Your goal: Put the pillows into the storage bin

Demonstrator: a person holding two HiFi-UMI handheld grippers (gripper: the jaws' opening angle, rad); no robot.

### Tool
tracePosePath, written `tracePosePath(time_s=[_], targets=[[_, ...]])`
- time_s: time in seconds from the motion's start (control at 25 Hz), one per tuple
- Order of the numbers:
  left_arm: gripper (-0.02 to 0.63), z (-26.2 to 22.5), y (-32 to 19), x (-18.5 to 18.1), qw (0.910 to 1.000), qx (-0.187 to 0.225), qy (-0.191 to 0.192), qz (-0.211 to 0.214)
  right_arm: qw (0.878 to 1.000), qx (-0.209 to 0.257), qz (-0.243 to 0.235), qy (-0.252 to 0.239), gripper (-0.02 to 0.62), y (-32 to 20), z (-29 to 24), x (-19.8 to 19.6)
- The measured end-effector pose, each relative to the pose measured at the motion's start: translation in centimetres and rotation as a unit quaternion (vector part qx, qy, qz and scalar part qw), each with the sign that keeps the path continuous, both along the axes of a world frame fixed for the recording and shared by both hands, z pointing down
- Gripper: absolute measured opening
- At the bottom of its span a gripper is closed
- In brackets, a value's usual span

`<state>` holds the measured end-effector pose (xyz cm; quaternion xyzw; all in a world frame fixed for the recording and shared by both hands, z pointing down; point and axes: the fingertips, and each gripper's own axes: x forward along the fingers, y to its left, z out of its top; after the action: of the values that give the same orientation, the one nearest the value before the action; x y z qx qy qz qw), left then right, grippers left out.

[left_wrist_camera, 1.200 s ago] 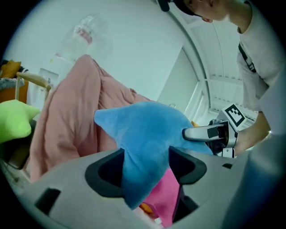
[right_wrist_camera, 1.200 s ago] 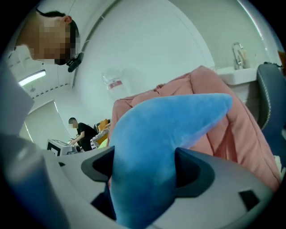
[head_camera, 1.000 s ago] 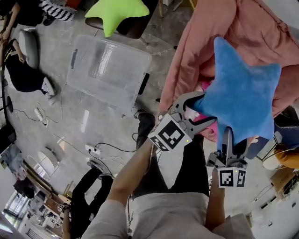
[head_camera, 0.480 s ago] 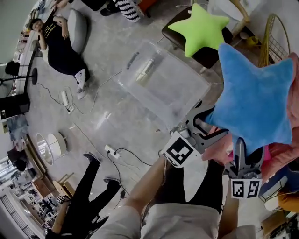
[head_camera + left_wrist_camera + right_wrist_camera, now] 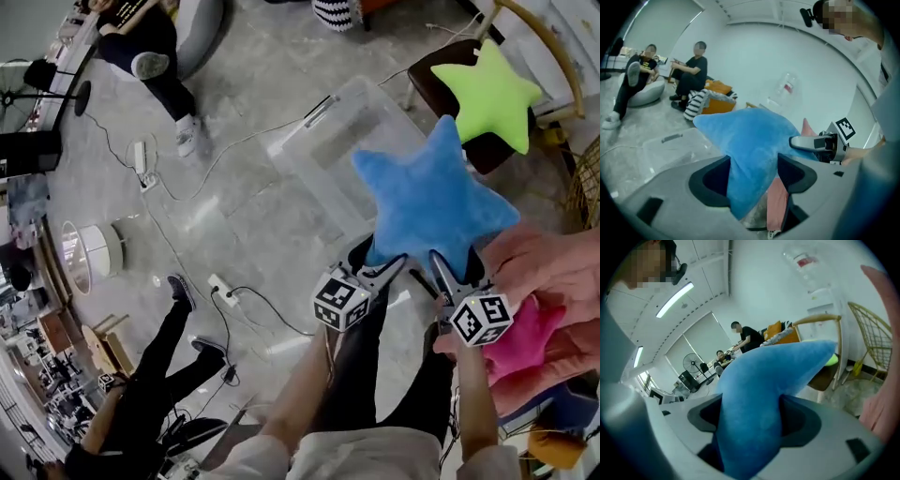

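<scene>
A blue star pillow hangs in the air, held from below by both grippers, its upper points overlapping the near corner of the clear storage bin on the floor. My left gripper is shut on one lower point. My right gripper grips another point, with the jaws closing on the plush. A green star pillow lies on a dark chair beyond the bin. A pink pillow rests at the lower right under a pink blanket.
Cables and a power strip trail across the grey floor left of the bin. A person in black stands at lower left; others sit on a beanbag at the top left. A round lamp stands at left.
The blue pillow has travelled with both grippers away from the pink blanket toward the bin. The bin and green pillow now sit closer to it in the head view.
</scene>
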<state>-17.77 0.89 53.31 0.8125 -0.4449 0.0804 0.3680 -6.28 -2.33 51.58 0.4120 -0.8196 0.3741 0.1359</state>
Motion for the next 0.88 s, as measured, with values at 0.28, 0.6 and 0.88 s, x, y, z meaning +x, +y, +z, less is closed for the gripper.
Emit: tracePosePath(time_s=[0.28, 0.6, 0.88], targets=[[0.308, 10.0, 4.2, -4.1, 0.993, -0.111, 0.037, -0.018, 0.993, -0.121, -0.007, 0.012, 0.336, 3.1, 10.6, -3.8], [0.308, 14.2, 5.5, -4.4, 0.9872, -0.154, 0.042, 0.01, 0.978, -0.206, 0.028, 0.013, 0.33, 4.8, 15.6, -2.7], [0.307, 14.7, 5.2, -6.1, 0.9885, -0.149, 0.022, 0.014, 0.969, -0.234, 0.027, 0.079, 0.33, 4.4, 20.3, 0.4]])
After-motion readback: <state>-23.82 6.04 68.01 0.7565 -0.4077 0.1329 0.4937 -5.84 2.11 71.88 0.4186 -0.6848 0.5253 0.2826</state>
